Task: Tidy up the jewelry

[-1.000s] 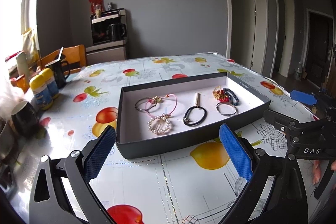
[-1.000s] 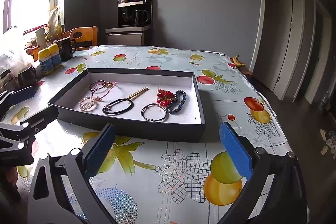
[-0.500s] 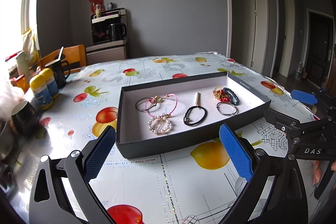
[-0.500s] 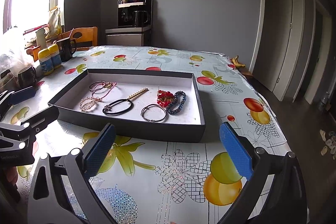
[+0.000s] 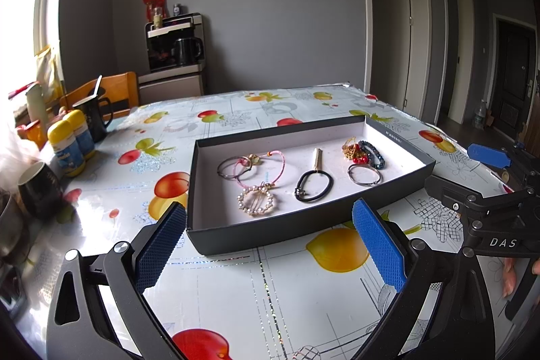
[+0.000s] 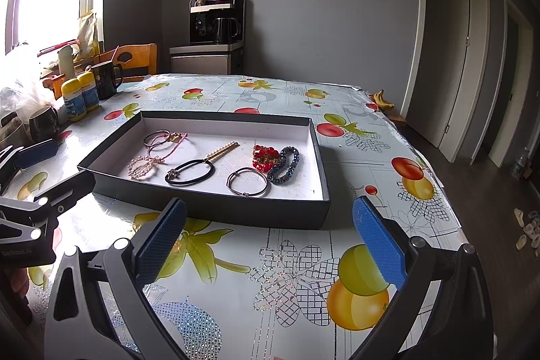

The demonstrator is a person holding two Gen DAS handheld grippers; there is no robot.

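A shallow dark box [image 5: 270, 233] [image 6: 236, 211] with a white floor lies on the fruit-print table. Inside lie a pearl ring clip [image 5: 255, 200] [image 6: 141, 166], a pink cord bracelet [image 5: 266, 169], a black hair tie [image 5: 314, 185] [image 6: 190, 172], a gold pearl hair pin [image 6: 221, 150], a silver bangle [image 5: 364, 174] [image 6: 247, 181], a red bead piece [image 6: 265, 156] and a dark blue bead bracelet [image 5: 371, 154] [image 6: 285, 165]. My left gripper [image 5: 268, 245] is open and empty before the box's near wall. My right gripper [image 6: 268, 242] is open and empty, right of it.
At the table's left edge stand two yellow-capped bottles [image 5: 71, 145] [image 6: 81, 95], a black mug [image 5: 92, 117] and a dark cup [image 5: 38, 189]. A wooden chair [image 5: 111, 91] and a coffee machine on a cabinet [image 6: 216, 22] stand behind. A banana [image 6: 381, 98] lies beyond the far right corner.
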